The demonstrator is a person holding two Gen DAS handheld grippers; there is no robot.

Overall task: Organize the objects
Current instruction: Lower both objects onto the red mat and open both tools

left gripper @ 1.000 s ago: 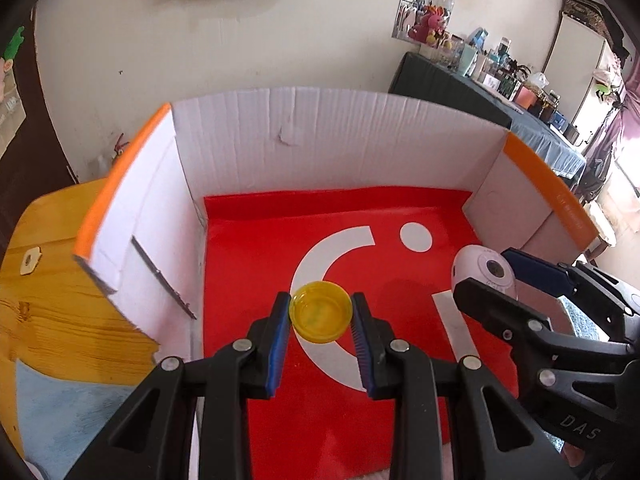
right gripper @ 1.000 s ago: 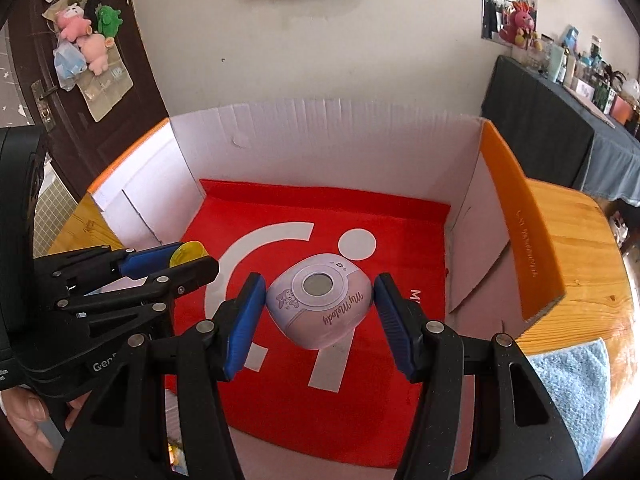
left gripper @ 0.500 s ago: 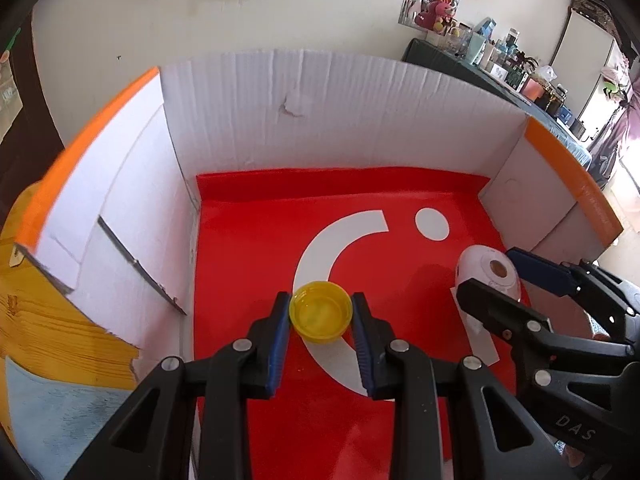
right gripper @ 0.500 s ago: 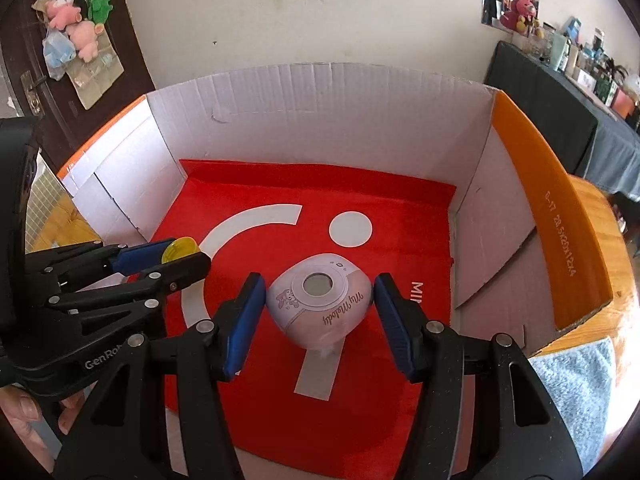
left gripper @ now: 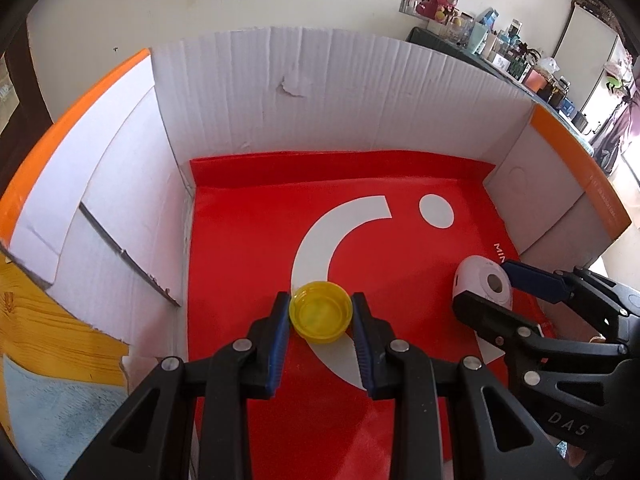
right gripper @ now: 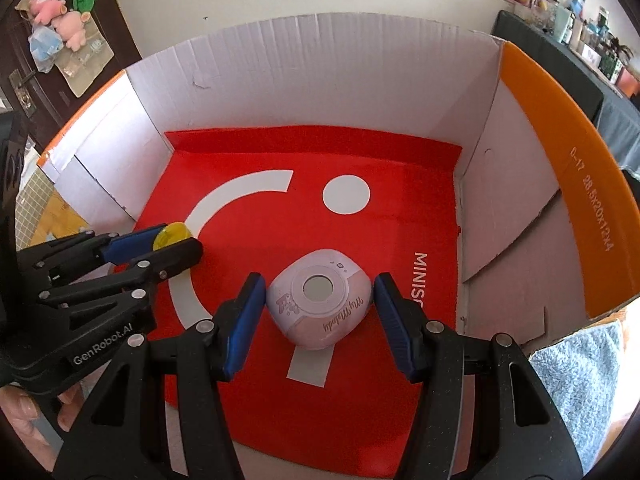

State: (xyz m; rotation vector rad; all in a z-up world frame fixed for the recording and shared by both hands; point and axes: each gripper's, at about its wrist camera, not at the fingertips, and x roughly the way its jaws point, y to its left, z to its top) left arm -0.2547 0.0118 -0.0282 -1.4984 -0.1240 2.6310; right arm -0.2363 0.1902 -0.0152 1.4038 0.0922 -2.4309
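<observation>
My left gripper (left gripper: 321,314) is shut on a small yellow cap (left gripper: 321,312), open side up, low inside a white cardboard box (left gripper: 320,92) over its red floor. My right gripper (right gripper: 320,304) is shut on a pale pink rounded case (right gripper: 320,298) with a round window and "My Melody" lettering, also low inside the box. In the right wrist view the left gripper (right gripper: 160,242) with the cap (right gripper: 172,235) is at the left. In the left wrist view the right gripper (left gripper: 496,288) and the case (left gripper: 482,284) are at the right.
The box has tall white walls and orange-backed side flaps (right gripper: 568,184). It stands on a wooden table (left gripper: 48,332). Light blue towels lie by the near corners (right gripper: 580,376) (left gripper: 52,412). A dark cluttered side table (left gripper: 512,68) stands at the back right.
Both grippers have moved forward and down into the box with their objects; the box walls now fill more of both views. Both grips are unchanged.
</observation>
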